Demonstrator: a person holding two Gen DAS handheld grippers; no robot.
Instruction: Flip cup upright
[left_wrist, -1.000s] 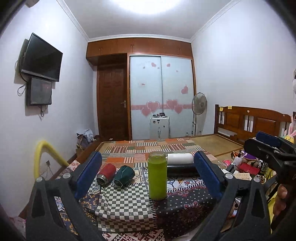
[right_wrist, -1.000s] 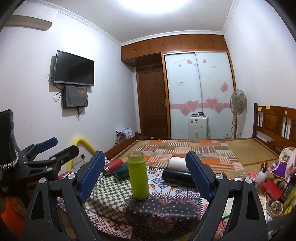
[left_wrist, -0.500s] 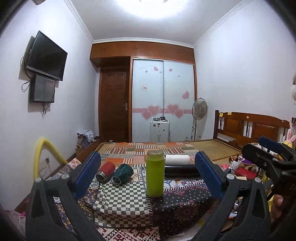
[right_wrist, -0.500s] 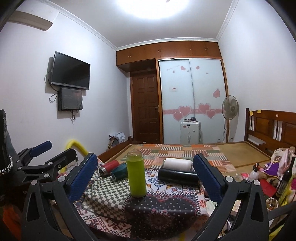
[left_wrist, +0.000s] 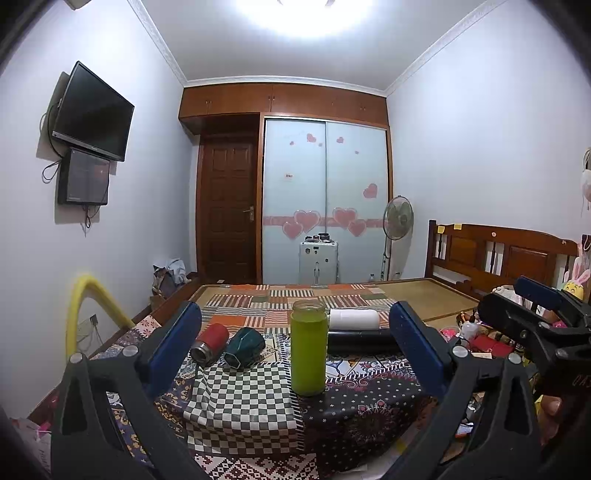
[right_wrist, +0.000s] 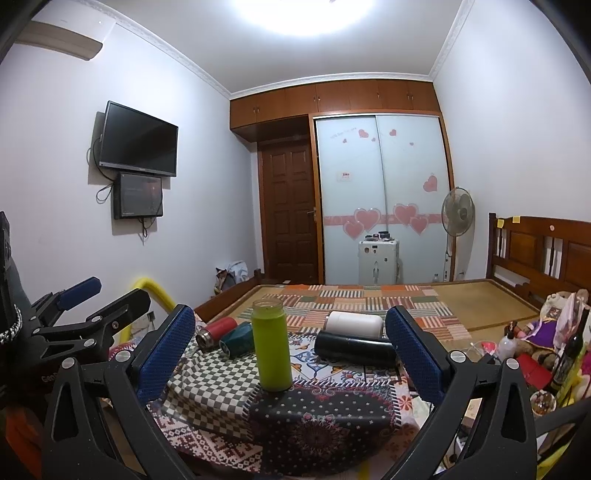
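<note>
A: Status? Green cup (left_wrist: 308, 347) stands upright on the patterned cloth (left_wrist: 240, 402), mid-table.

B: Looks flipped already. Left gripper (left_wrist: 295, 354) and right gripper (right_wrist: 291, 358) both spread wide, holding nothing, short of the table.

A: Others lying down: red cup (left_wrist: 209, 344), teal cup (left_wrist: 244, 347), black bottle (right_wrist: 354, 348), white cup (right_wrist: 355, 323).

B: If more follow, I'd pinch mid-body and tilt slowly.

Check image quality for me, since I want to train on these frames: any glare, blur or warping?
Left wrist view: the ceiling light blows out to white, the walls bow with fisheye warp, the corners go black, and the green cup is sharp. Right wrist view: the same blown-out light, the wardrobe edges curve, and the green cup and table are evenly lit and in focus.
</note>
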